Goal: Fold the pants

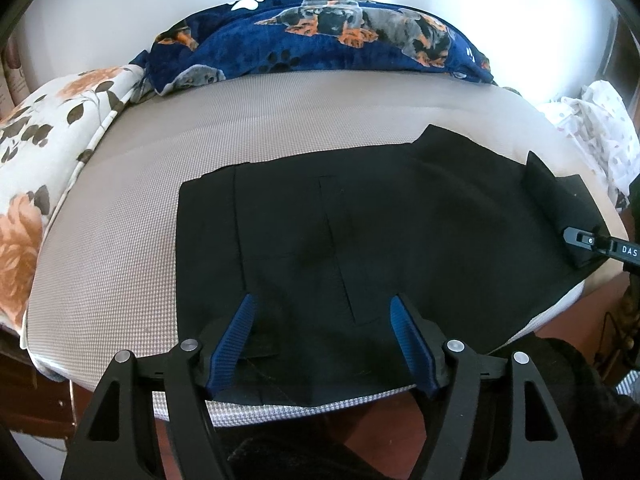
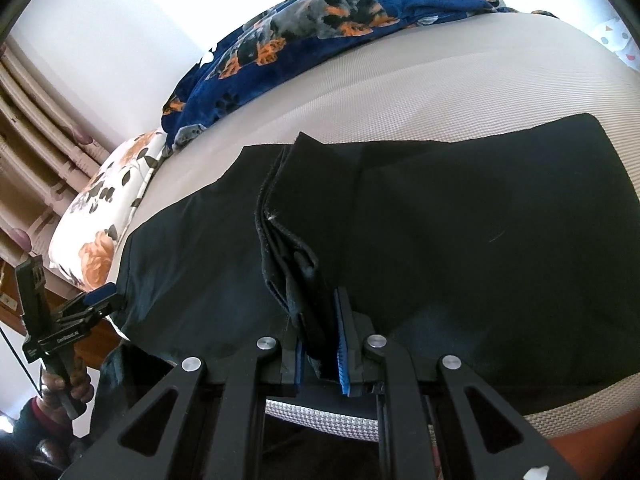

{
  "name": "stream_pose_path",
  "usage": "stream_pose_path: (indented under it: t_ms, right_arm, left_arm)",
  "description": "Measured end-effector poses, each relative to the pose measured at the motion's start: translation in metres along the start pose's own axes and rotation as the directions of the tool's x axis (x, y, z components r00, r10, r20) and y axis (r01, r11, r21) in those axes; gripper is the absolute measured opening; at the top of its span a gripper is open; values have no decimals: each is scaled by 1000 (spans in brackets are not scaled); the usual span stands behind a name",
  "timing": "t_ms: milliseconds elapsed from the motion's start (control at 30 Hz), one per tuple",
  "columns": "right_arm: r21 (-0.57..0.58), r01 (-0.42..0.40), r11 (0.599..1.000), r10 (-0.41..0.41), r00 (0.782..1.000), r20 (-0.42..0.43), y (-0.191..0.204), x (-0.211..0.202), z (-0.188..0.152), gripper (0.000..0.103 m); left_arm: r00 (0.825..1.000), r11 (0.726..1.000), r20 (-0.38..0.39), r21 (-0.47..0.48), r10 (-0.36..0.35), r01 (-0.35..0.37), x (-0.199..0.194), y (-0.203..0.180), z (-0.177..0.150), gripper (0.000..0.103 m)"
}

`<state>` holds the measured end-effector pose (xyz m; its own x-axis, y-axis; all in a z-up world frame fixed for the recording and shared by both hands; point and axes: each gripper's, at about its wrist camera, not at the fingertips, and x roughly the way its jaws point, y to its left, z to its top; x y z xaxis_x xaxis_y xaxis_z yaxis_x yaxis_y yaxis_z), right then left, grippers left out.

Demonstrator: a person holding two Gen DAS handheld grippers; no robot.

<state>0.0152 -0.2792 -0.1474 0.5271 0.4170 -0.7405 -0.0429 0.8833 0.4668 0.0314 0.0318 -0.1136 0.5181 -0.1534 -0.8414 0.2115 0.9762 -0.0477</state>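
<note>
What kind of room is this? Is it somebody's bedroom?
Probably a bedroom, yes. The black pants lie on a beige padded surface that looks like a bed. Behind them sit a floral pillow and a blue blanket with dogs and paw prints, and curtains hang nearby.

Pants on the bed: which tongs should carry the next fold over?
Probably the right tongs: they are shut on a raised bunch of the black pants. The left tongs are open over the flat cloth, gripping nothing.

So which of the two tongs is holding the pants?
The right tongs, shut on a raised fold of the pants; the left tongs are open.
</note>
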Motion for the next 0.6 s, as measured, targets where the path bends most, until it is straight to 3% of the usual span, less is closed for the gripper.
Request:
stream_pose_path:
  t_ms: [600]
  right_arm:
    - [-17, 2, 1000, -2, 1000, -7, 4, 3, -1, 15]
  left_arm:
    - [1000, 1000, -23, 1, 4, -4, 5, 1, -2, 74]
